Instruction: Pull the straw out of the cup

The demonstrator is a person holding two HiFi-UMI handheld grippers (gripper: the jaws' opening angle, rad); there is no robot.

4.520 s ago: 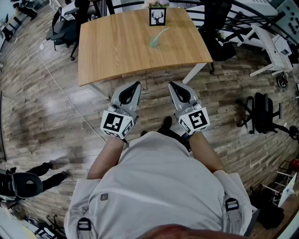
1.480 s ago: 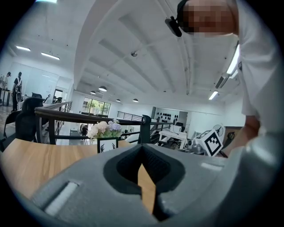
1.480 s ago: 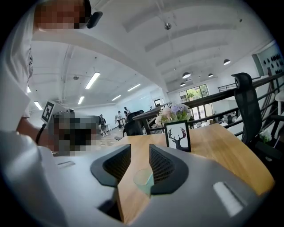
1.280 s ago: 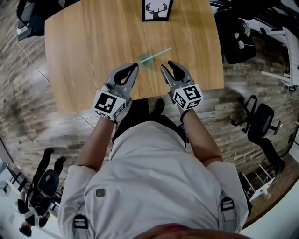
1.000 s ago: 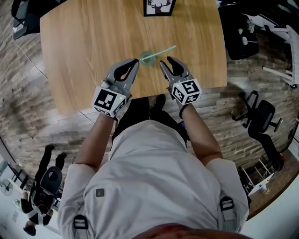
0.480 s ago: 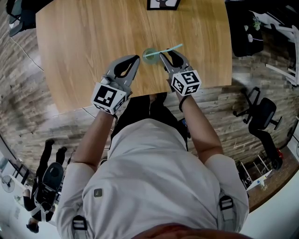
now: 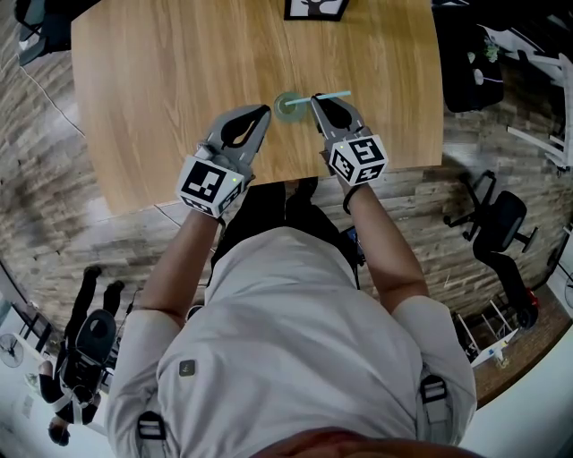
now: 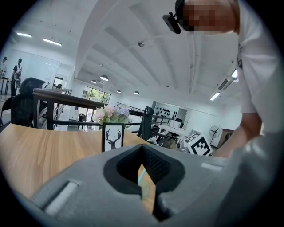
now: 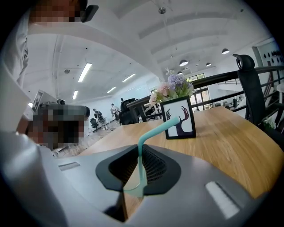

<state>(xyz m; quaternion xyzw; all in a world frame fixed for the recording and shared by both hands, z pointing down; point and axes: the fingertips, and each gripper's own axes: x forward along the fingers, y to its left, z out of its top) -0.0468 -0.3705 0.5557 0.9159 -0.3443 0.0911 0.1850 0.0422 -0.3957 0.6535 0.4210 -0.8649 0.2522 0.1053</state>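
Teal straw (image 7: 333,95) standing in cup (image 7: 287,107) on wooden table (image 7: 161,80), bent top leaning right. Pinched just above the rim between pads of right gripper (image 7: 316,101), jaws closing on it. Left gripper (image 7: 263,111) just beside cup, jaws pressed together. Deer picture (image 7: 316,8) well behind.

We locate the cup (image 7: 286,106) on the table (image 7: 161,80), straw (image 7: 333,94) in it, leaning right; frame (image 7: 315,7) behind the cup.
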